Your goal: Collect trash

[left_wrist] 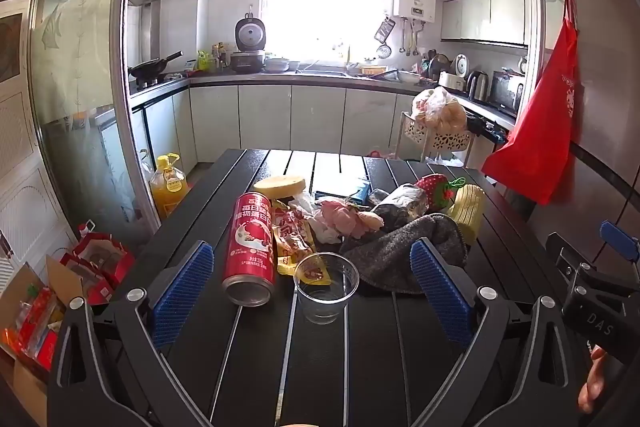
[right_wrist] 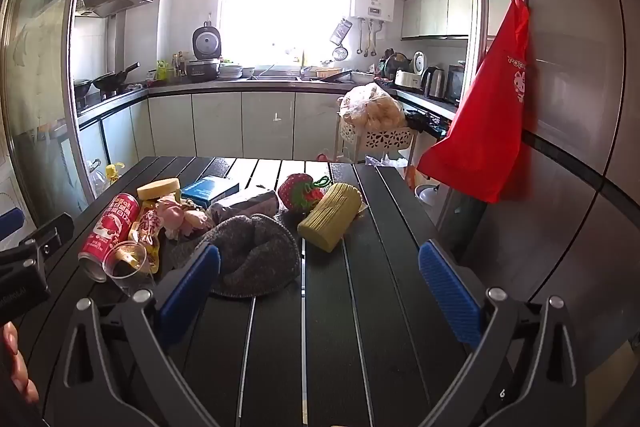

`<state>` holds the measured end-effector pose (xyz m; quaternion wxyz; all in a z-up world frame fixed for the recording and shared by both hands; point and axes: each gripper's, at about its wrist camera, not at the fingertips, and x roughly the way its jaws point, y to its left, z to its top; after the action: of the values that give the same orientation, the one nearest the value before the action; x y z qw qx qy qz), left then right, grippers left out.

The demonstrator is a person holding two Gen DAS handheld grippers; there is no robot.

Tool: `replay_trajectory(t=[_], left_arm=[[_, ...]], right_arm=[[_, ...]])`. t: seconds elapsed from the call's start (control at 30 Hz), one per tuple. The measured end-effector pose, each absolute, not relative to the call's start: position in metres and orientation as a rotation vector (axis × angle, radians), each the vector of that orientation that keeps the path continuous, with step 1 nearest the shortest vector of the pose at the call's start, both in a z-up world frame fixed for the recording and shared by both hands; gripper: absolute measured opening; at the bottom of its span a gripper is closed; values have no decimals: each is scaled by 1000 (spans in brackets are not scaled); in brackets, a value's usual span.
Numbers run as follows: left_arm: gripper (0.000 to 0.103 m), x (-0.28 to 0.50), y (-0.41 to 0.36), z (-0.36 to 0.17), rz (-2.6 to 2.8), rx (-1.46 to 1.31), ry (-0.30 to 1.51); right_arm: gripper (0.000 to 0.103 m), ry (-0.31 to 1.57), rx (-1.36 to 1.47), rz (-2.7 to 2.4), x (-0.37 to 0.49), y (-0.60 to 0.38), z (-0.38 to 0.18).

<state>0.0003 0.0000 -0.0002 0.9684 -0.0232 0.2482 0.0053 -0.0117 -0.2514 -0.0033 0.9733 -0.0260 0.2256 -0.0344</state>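
A red drink can [left_wrist: 250, 249] lies on its side on the black slatted table [left_wrist: 360, 347], with a clear plastic cup [left_wrist: 326, 287] upright beside it. Yellow-red snack wrappers [left_wrist: 294, 239] and crumpled tissue [left_wrist: 320, 223] lie behind them. My left gripper [left_wrist: 312, 291] is open, its blue pads either side of the can and cup. My right gripper [right_wrist: 320, 283] is open and empty over the table, near a grey knitted hat [right_wrist: 252, 251]. The can [right_wrist: 108, 231], cup [right_wrist: 126, 263] and wrappers [right_wrist: 148, 227] show at the left of the right wrist view.
Also on the table: a yellow sponge [right_wrist: 158, 188], a blue box [right_wrist: 210, 189], a strawberry toy [right_wrist: 298, 191], a yellow-green ribbed roll [right_wrist: 330, 215]. An oil bottle [left_wrist: 168, 185] and boxes [left_wrist: 96, 263] stand on the floor left. A red apron [right_wrist: 488, 115] hangs right.
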Motion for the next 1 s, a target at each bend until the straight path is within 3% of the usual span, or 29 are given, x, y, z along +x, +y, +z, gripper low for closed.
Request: replay_trajectory(t=[1.0], left_arm=[[95, -3, -2, 3, 12, -34, 488]], right_arm=[[100, 455, -45, -73, -12, -253, -2]])
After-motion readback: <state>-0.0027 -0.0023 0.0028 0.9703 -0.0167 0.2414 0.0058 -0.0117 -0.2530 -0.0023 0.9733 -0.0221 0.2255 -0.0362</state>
